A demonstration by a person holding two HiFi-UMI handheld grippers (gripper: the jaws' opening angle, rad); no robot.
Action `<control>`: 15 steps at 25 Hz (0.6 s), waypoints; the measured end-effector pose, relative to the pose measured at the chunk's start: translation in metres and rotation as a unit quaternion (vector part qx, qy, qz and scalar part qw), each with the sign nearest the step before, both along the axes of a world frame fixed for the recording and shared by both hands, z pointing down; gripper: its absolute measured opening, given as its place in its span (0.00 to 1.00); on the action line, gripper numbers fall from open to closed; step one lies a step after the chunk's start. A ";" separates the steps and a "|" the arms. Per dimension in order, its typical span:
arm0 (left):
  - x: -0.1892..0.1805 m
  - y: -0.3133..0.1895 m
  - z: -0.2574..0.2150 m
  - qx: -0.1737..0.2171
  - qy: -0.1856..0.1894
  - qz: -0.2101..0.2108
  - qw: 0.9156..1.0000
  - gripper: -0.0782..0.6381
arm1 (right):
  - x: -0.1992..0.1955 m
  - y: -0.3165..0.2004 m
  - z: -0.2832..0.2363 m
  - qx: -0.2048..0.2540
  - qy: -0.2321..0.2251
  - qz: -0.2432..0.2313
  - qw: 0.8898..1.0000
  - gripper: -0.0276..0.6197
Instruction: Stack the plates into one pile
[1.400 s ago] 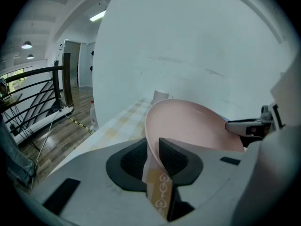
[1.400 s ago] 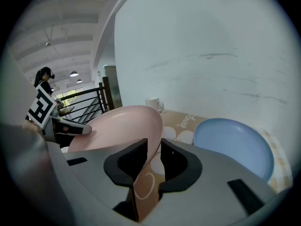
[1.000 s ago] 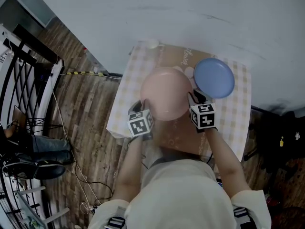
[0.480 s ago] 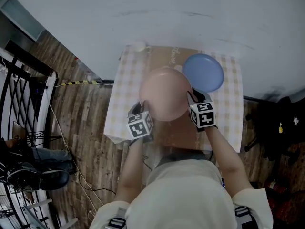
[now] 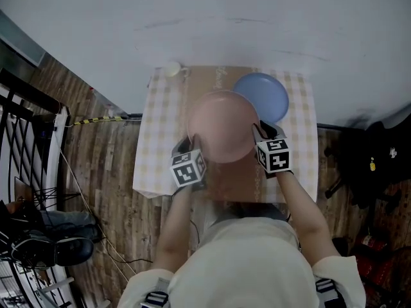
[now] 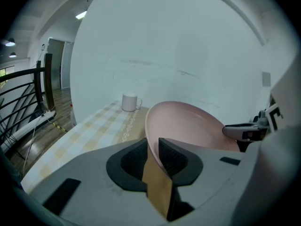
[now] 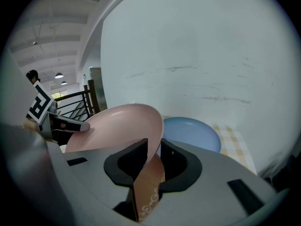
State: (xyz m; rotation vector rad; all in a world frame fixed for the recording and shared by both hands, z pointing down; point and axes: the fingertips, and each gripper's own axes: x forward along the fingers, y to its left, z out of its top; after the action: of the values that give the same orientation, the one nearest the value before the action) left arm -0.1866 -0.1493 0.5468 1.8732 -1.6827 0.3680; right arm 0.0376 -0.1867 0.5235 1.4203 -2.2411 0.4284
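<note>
Above checked tablecloth (image 5: pixel 157 140), beside blue plate (image 5: pixel 270 95): gripping pink plate (image 5: pixel 221 126) at opposite rims with left gripper (image 6: pixel 153 157) and right gripper (image 7: pixel 154 159); runner lettering (image 5: pixel 221 77) unreadable.

The head view looks steeply down from above the person (image 5: pixel 244 262) onto the whole tabletop (image 5: pixel 160 140) by the white wall (image 5: pixel 257 18). Each gripper view sits low, close behind its own jaws, facing that wall from opposite sides of the pink plate (image 5: pixel 221 124), which all three views share.
</note>
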 end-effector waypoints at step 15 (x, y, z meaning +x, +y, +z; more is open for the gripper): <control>0.079 -0.049 -0.001 -0.002 -0.009 0.020 1.000 0.20 | 0.081 -0.038 0.000 -0.005 -0.013 0.020 1.000 0.16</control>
State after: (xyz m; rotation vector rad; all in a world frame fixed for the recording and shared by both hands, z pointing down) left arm -0.1075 -0.1986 0.5459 1.9077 -1.6579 0.4061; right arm 0.1184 -0.2250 0.5240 1.4658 -2.2305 0.4718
